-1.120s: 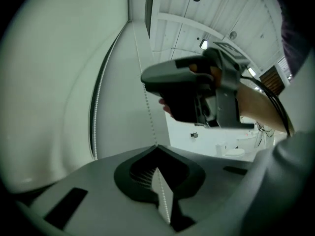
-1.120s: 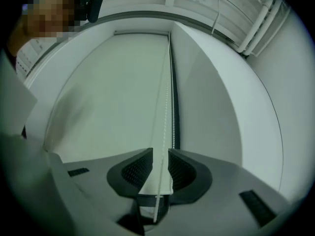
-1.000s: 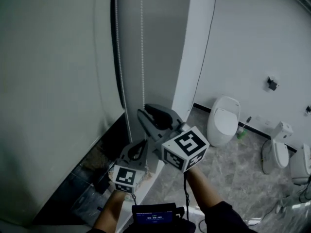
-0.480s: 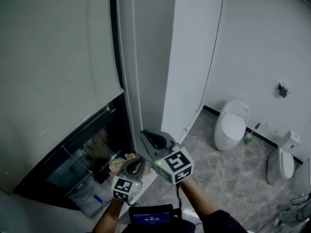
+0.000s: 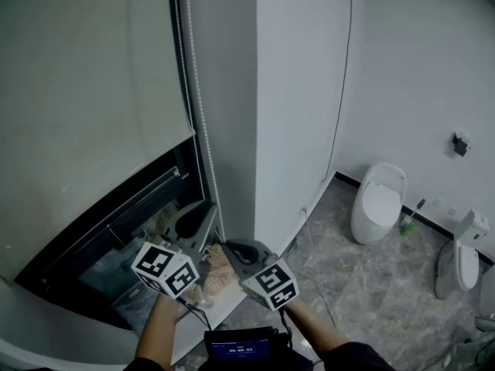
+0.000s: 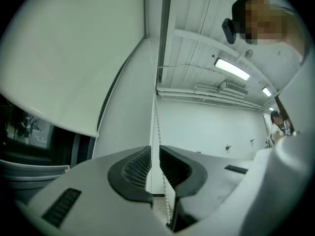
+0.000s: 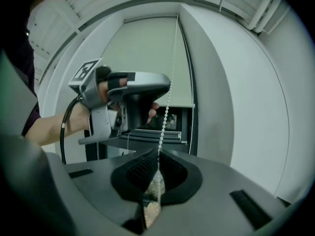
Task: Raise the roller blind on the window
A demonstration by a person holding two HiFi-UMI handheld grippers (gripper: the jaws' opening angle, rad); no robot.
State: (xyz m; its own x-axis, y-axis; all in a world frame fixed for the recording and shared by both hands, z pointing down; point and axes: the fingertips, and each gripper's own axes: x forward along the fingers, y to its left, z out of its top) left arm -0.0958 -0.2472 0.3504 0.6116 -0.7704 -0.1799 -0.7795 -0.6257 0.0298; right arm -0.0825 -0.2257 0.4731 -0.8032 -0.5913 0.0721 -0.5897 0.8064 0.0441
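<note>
I count two grippers, the left gripper (image 5: 203, 213) and the right gripper (image 5: 232, 247), each with one marker cube. There is one roller blind (image 5: 85, 91) and one bead chain (image 5: 203, 130), which shows as two strands side by side. On the floor I see two toilets, the left toilet (image 5: 379, 199) and the right toilet (image 5: 452, 261), with one brush (image 5: 410, 216) between them. One dark wall fitting (image 5: 462, 143) and one small screen (image 5: 240, 348) complete my tally.
</note>
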